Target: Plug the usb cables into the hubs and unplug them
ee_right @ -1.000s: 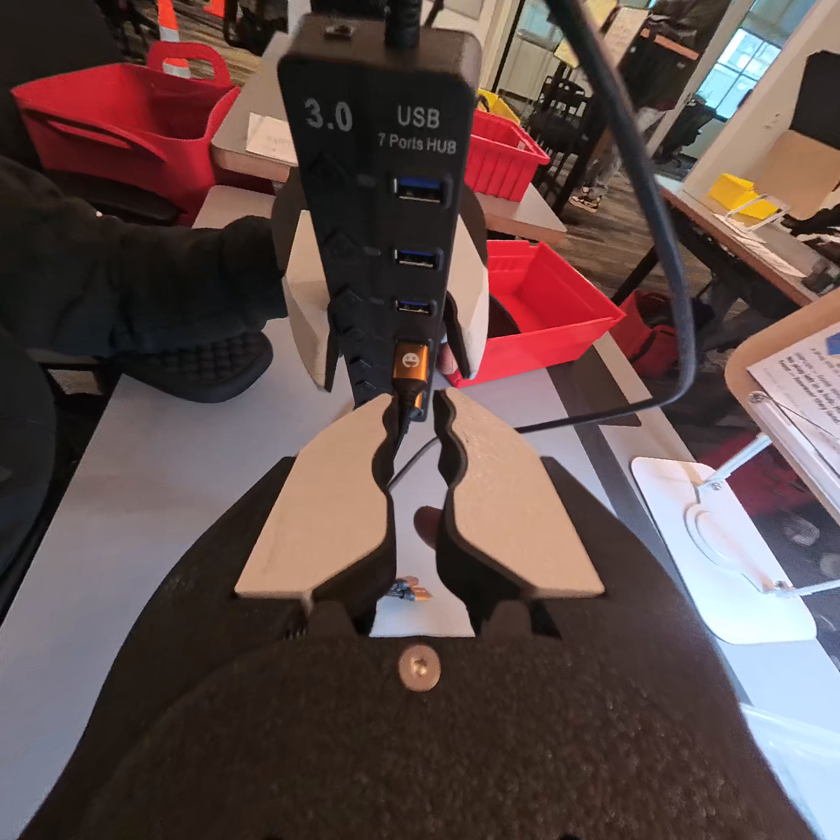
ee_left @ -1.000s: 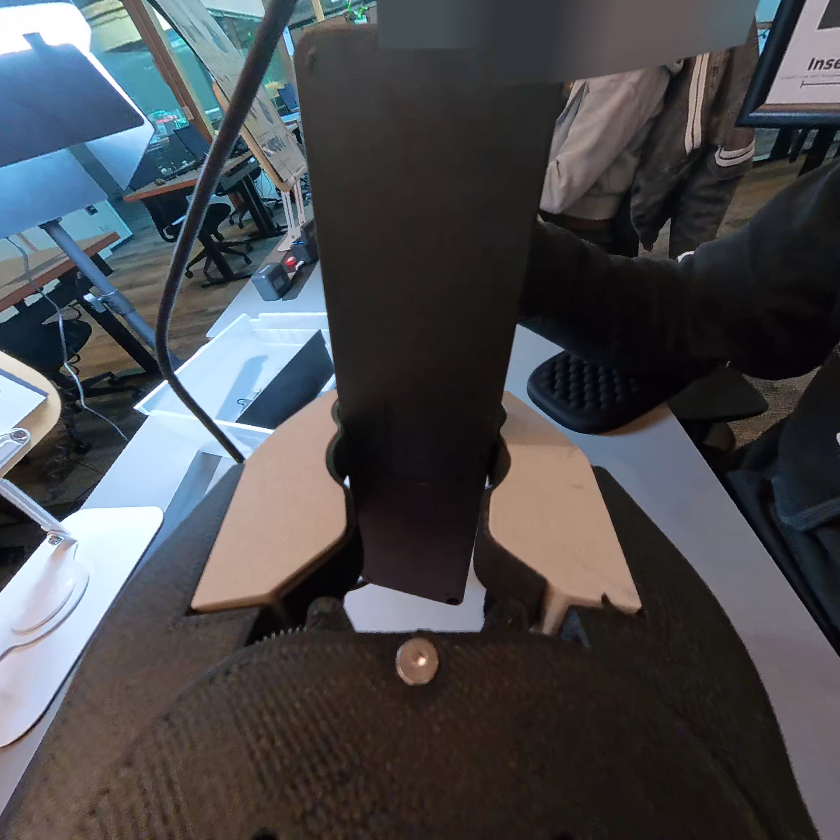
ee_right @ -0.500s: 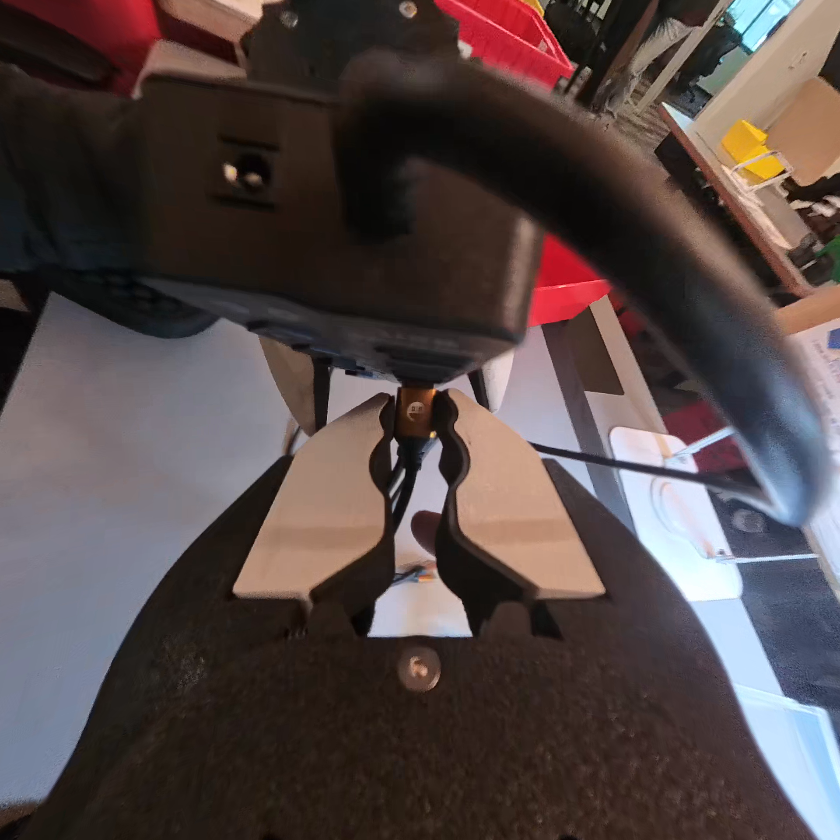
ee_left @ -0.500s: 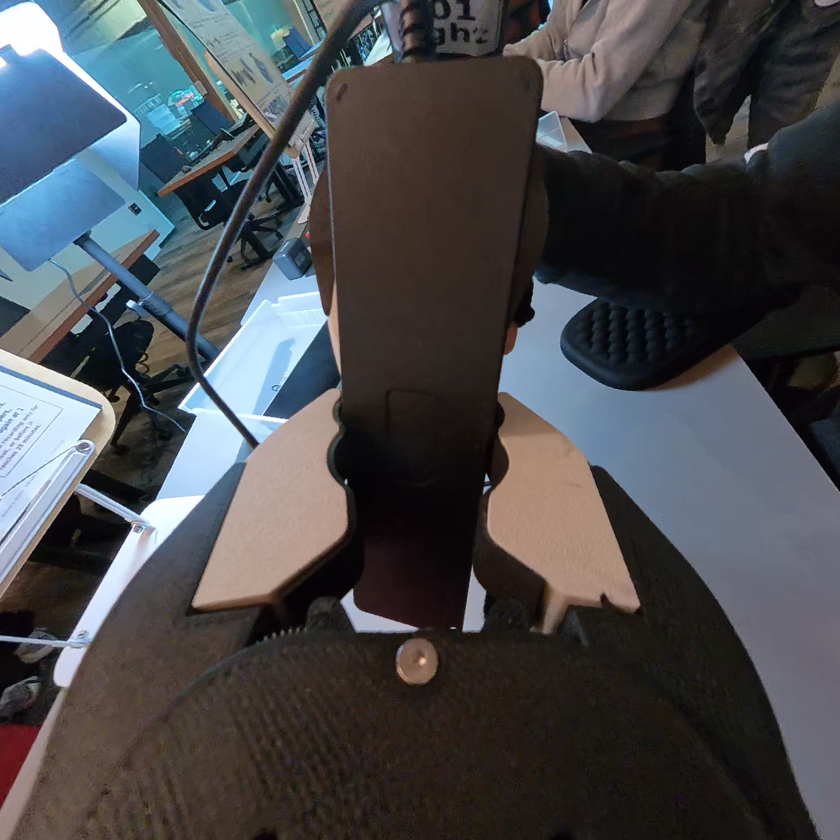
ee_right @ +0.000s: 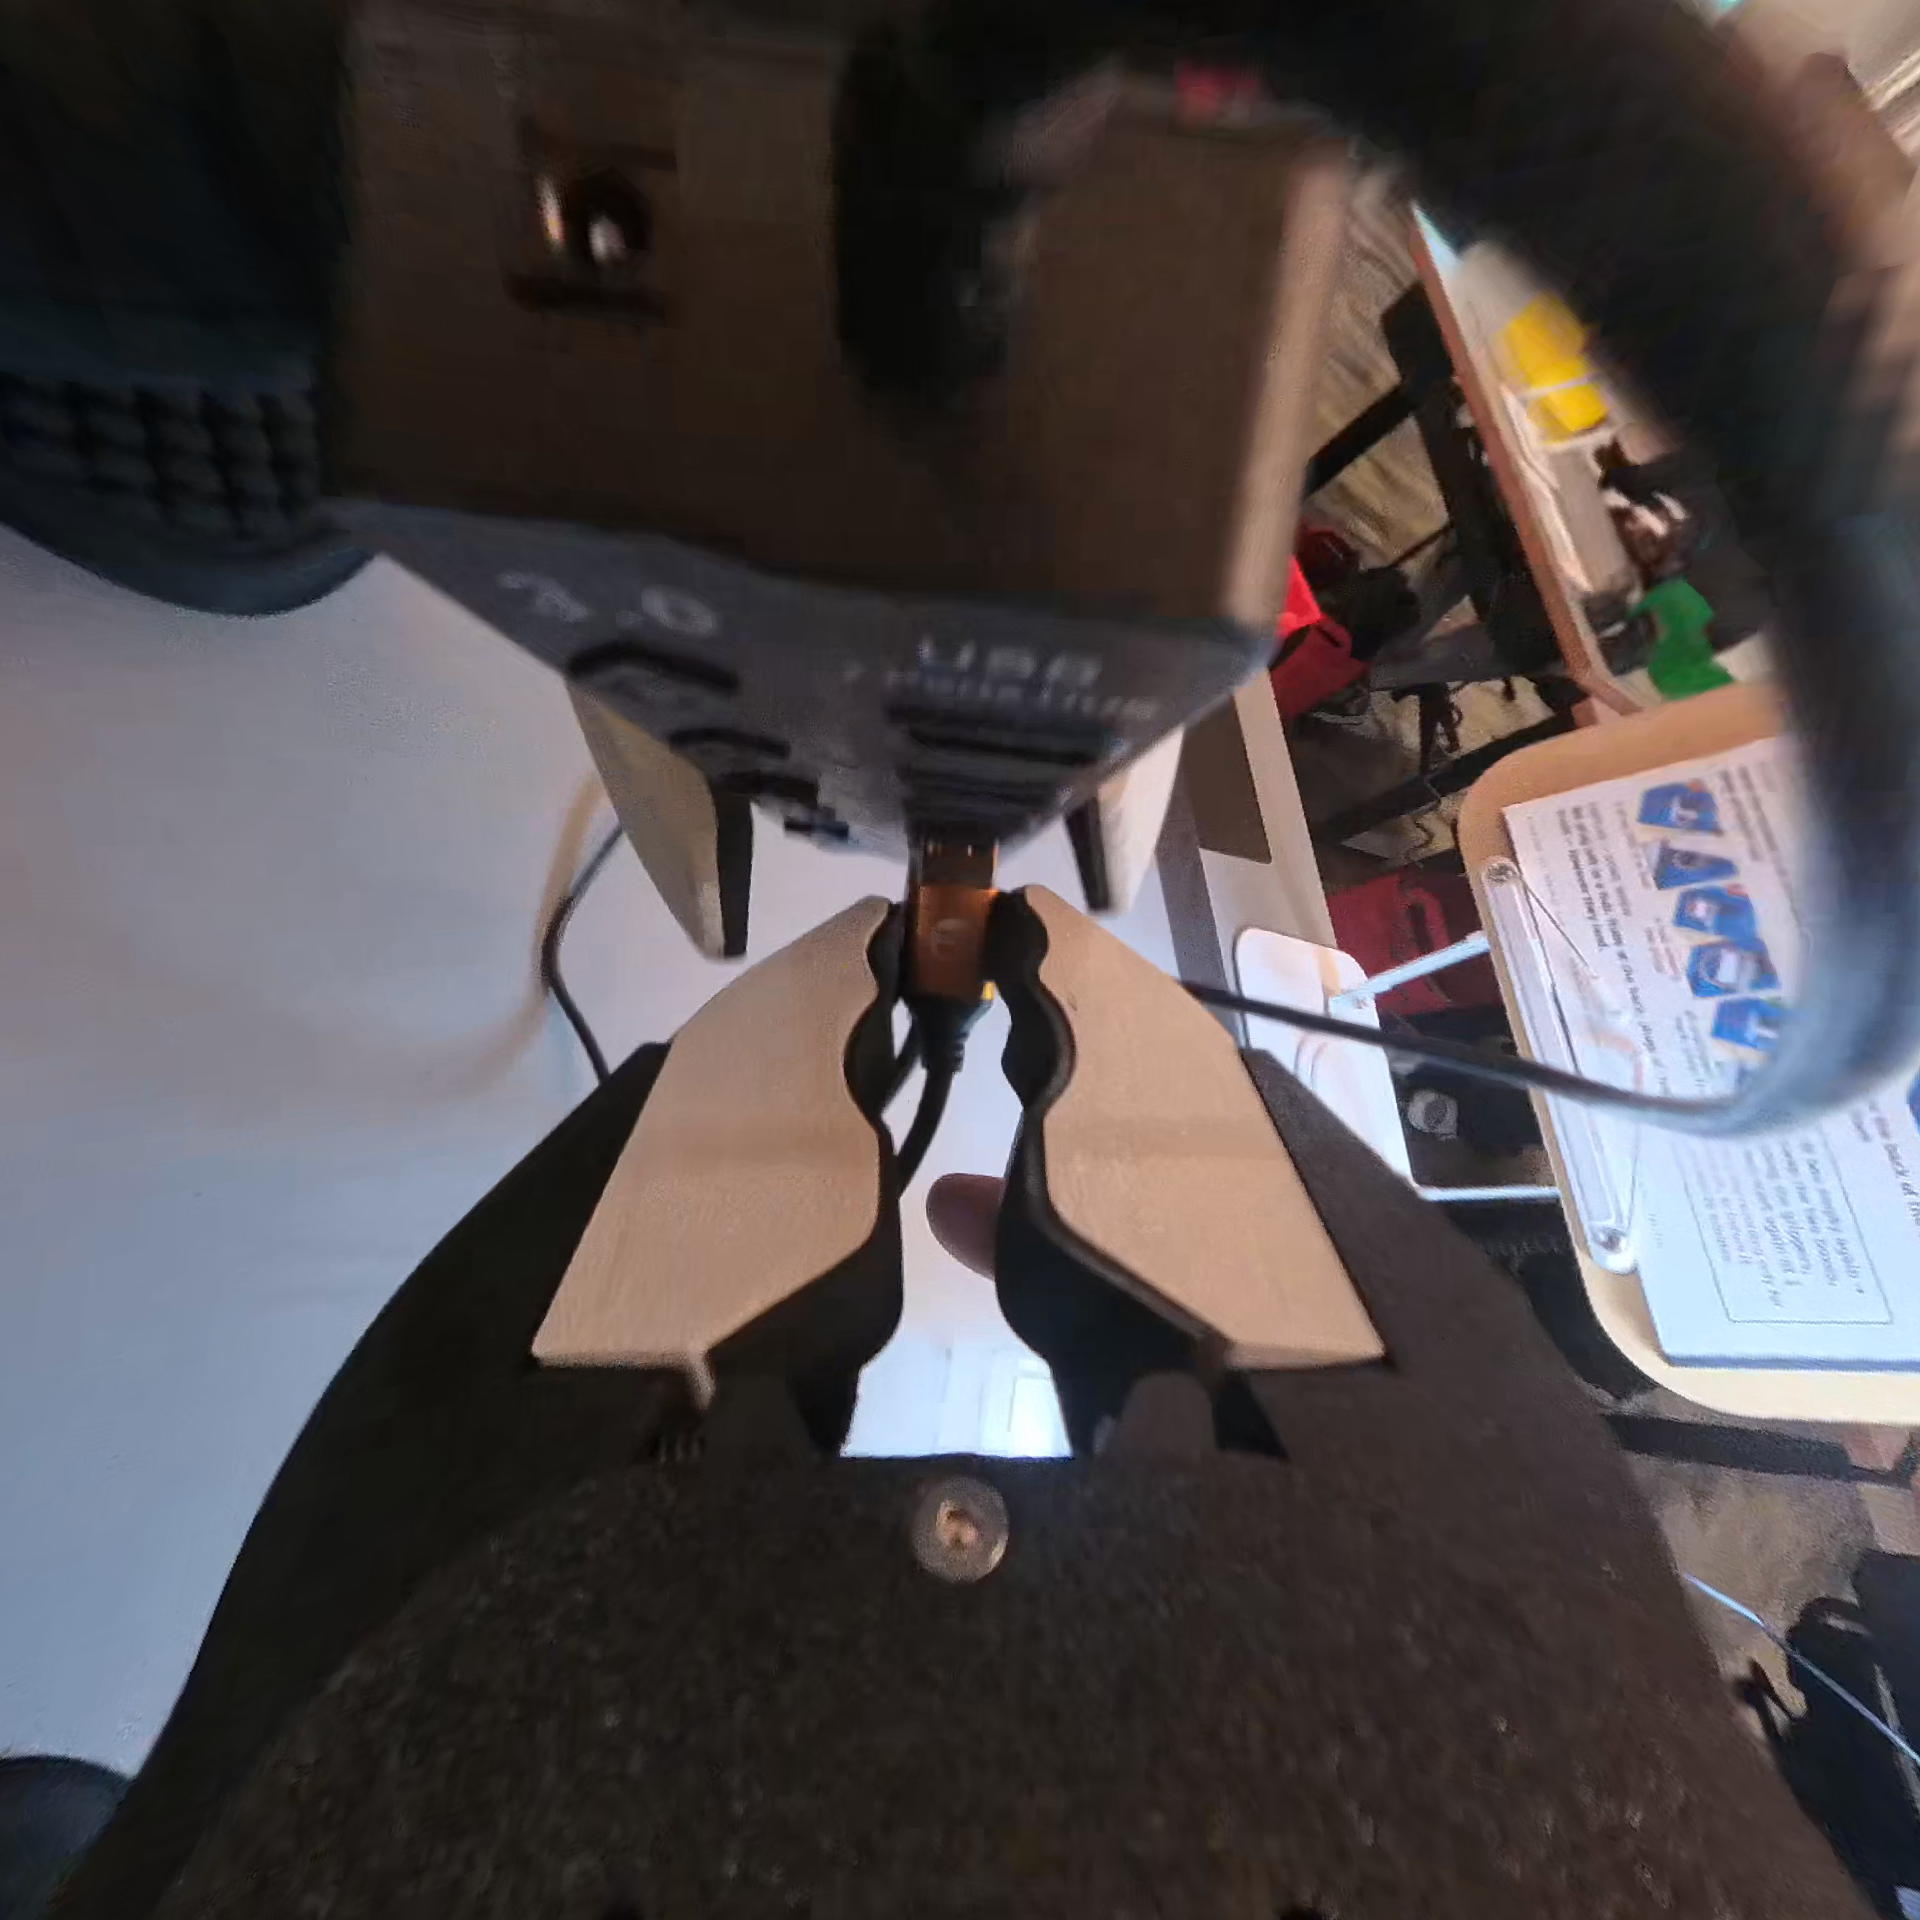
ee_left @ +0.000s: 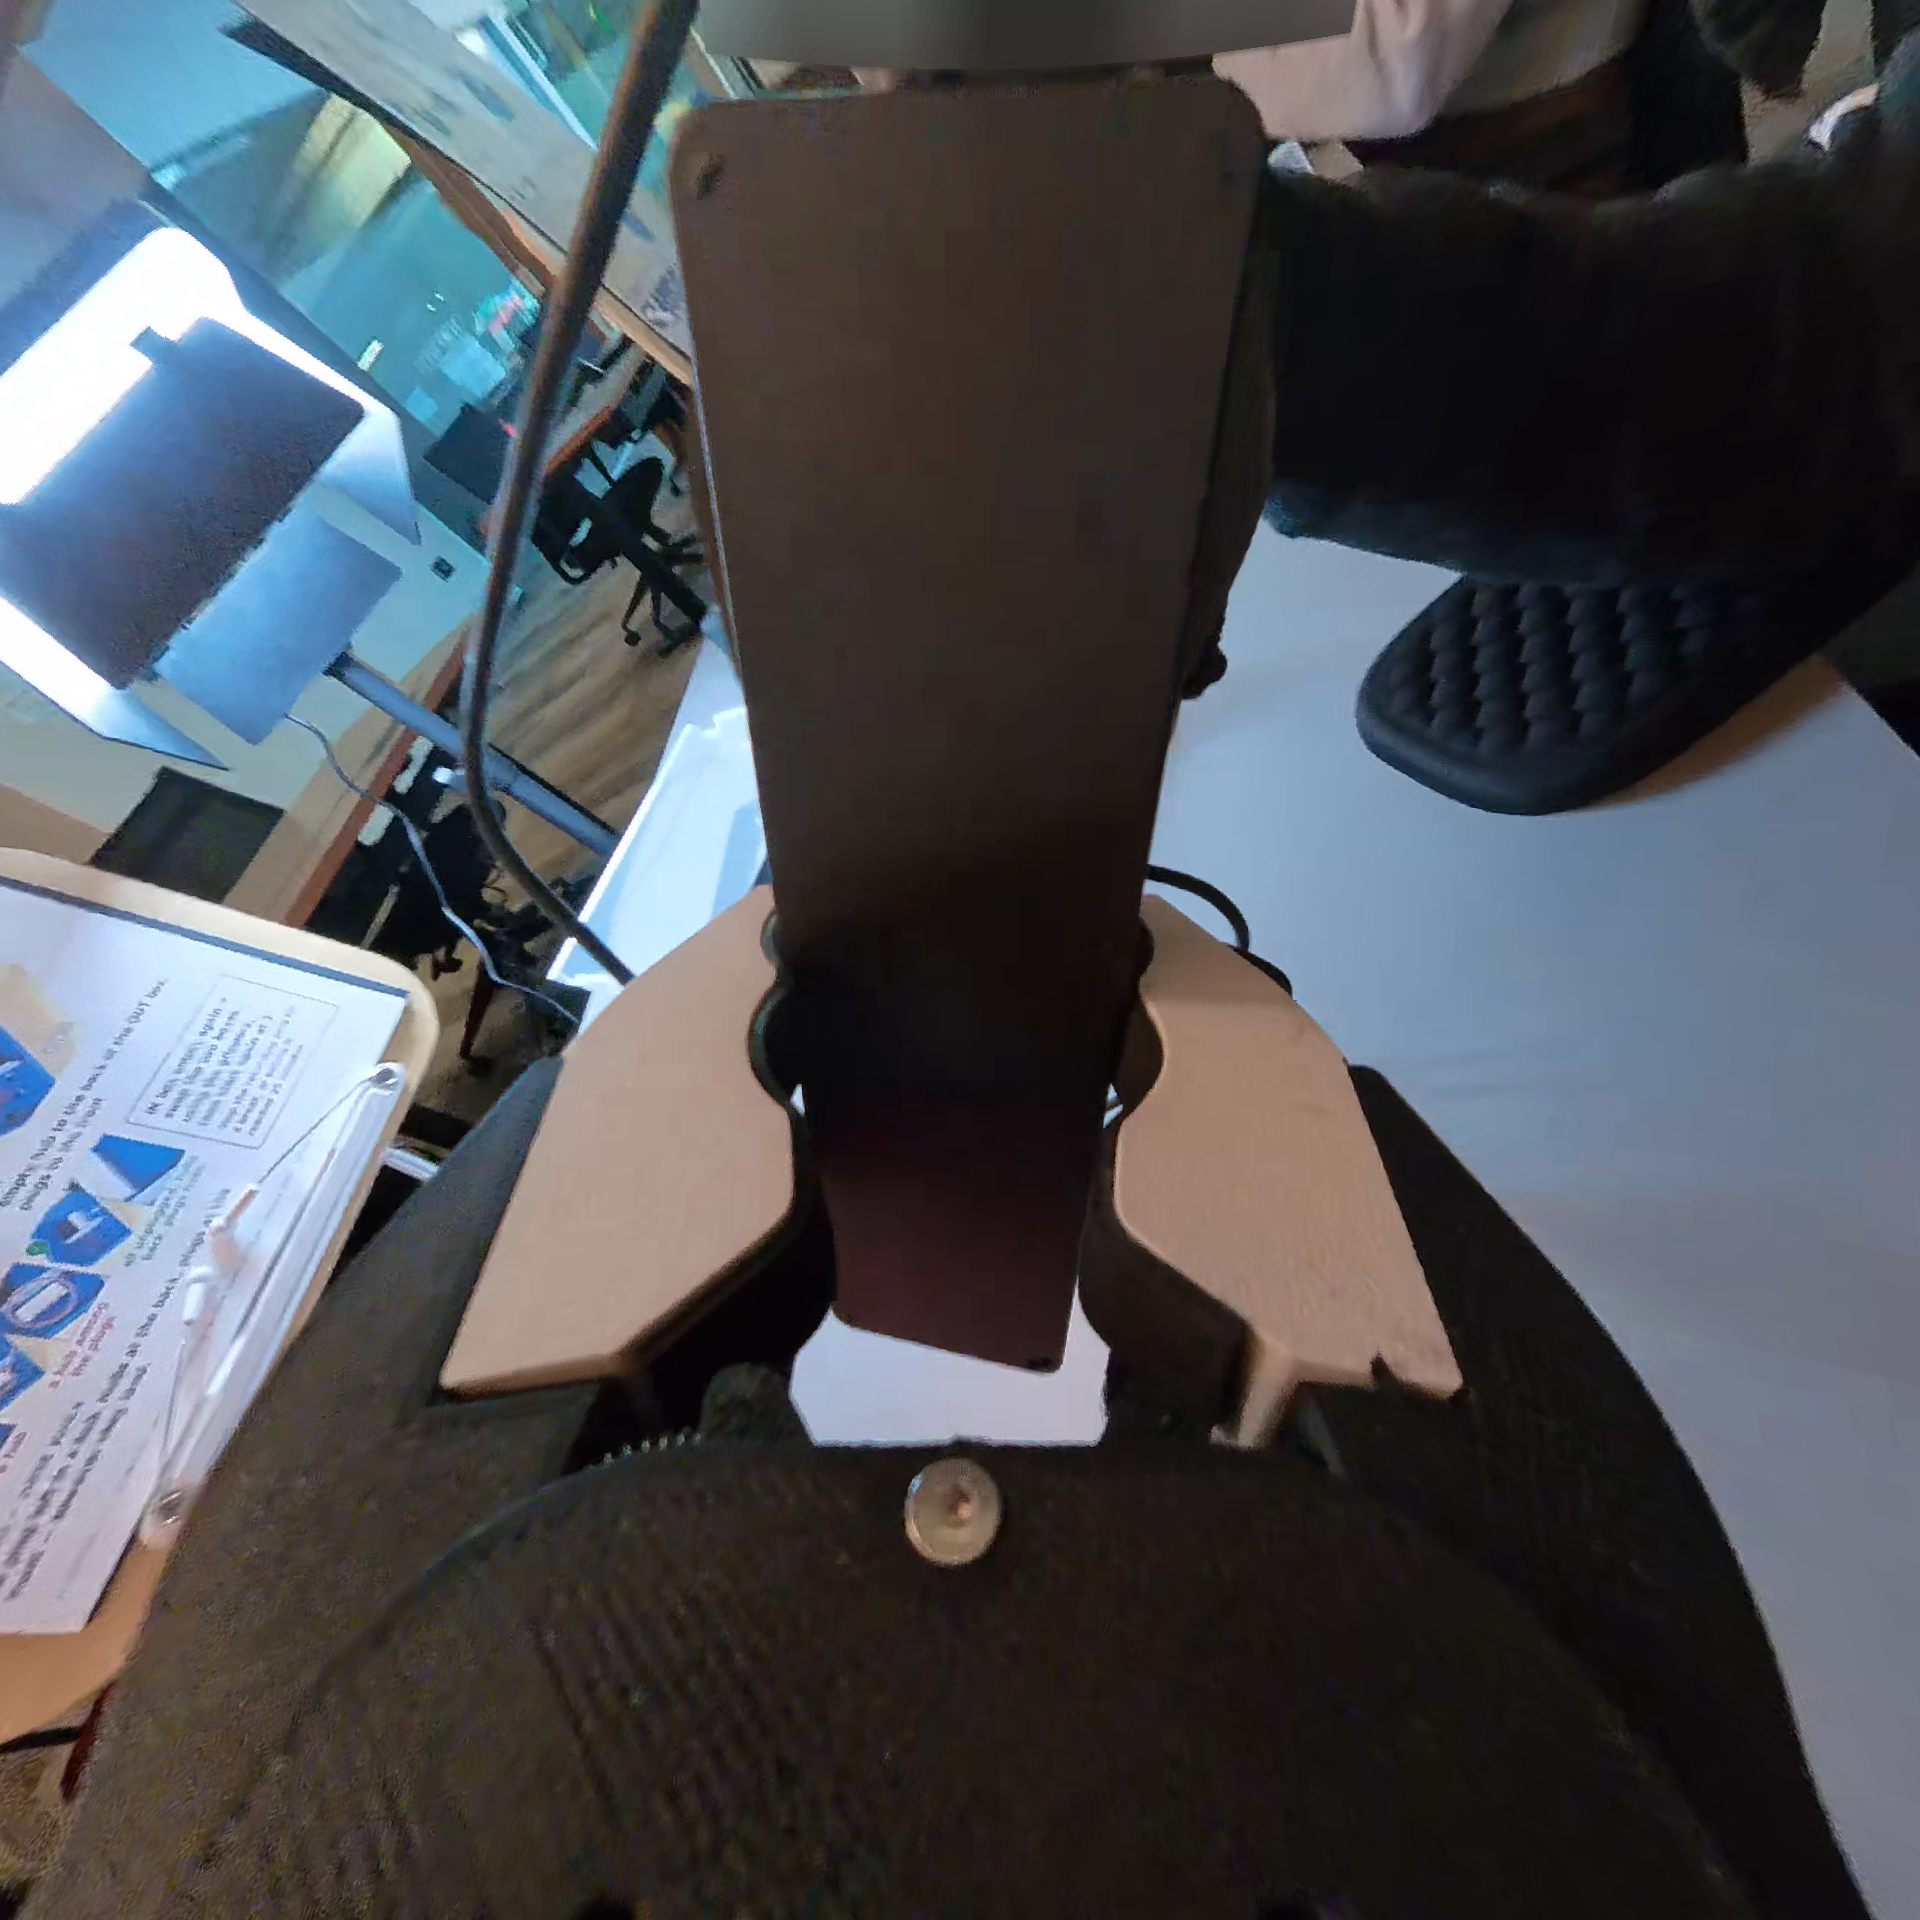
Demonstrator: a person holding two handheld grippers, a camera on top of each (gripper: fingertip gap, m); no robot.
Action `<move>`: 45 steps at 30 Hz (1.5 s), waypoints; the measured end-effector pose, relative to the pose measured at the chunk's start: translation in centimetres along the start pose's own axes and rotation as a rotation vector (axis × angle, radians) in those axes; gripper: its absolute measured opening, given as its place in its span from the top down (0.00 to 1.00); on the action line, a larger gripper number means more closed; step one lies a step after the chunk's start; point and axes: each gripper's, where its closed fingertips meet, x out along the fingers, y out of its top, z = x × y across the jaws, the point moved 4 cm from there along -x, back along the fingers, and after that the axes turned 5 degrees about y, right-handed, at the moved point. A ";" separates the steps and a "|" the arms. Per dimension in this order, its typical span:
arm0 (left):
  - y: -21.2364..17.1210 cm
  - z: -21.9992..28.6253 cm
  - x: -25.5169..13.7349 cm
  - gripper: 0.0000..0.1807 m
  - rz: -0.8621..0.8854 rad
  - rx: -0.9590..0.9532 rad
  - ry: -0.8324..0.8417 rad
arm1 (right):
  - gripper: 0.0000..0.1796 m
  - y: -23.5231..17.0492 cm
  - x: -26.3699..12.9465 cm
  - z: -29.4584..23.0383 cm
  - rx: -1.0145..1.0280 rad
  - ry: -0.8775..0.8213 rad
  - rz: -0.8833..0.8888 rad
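My left gripper [ee_left: 951,997] is shut on the lower end of a black USB hub [ee_left: 956,623], seen from its plain back and held upright above the white table [ee_left: 1558,1195]. In the right wrist view the hub [ee_right: 831,416] is tilted end-on toward the camera, blurred, with its port face [ee_right: 883,707] below. My right gripper [ee_right: 948,914] is shut on an orange USB plug [ee_right: 945,961]. The plug's metal tip [ee_right: 951,857] shows bare between the orange shell and a port. The left gripper's fingers [ee_right: 665,821] show beside the hub. The hub's thick cable [ee_right: 1818,520] arcs to the right.
A black ribbed pad [ee_left: 1558,696] lies on the table under a dark sleeve [ee_left: 1558,364]. A printed sheet on a stand [ee_right: 1714,1039] is at the table's side, also in the left wrist view [ee_left: 156,1195]. A thin black cable [ee_right: 566,966] trails over the table. The tips of both grippers are at nearly the same place.
The hub has tipped its top end toward the right wrist camera. The orange plug, seated in its port a second ago, now shows bare metal. The left view has swung toward the printed sheet.
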 end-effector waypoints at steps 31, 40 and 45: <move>-7.0 -10.0 -9.3 0.68 -0.125 -0.313 0.453 | 0.91 -17.6 -15.3 13.5 0.464 -0.928 0.057; -7.1 -9.7 -8.7 0.68 -0.126 -0.319 0.426 | 0.91 -11.7 -18.6 12.9 0.383 -0.986 0.516; -7.1 -9.4 -8.2 0.68 -0.135 -0.315 0.409 | 0.91 -10.8 -18.6 12.4 0.303 -1.021 0.614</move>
